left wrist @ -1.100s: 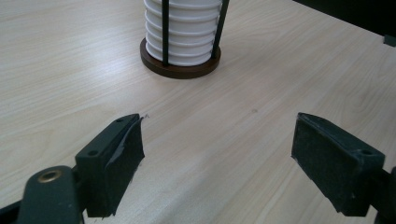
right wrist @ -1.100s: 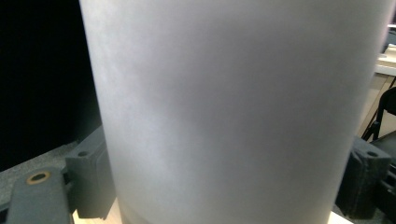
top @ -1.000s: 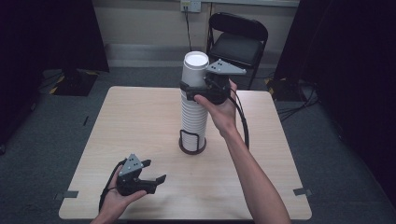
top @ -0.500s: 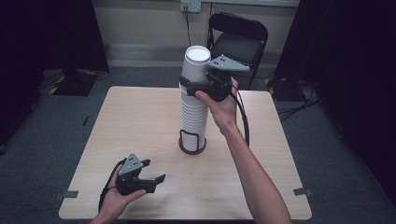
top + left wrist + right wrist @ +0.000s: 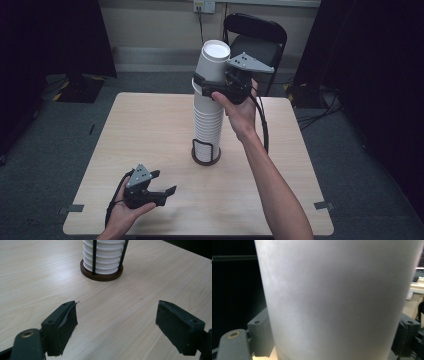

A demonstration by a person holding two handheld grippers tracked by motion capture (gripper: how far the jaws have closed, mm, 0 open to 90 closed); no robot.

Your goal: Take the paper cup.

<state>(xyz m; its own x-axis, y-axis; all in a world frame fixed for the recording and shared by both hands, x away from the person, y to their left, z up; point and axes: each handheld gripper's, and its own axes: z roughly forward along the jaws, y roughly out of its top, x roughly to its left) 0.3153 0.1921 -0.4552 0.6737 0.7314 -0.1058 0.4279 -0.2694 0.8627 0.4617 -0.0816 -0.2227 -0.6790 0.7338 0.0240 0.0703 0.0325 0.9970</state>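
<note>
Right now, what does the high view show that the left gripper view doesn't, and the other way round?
High view alone: the right tool clamped on the top cup of the stack, tilted a little off the cups below; the left tool from outside, in a hand near the table's front edge; a black chair behind the table.

Left gripper view alone: that tool's two black pads up close, wide apart over bare wood.

Both: the wooden table, the cup stack and its dark round holder.
</note>
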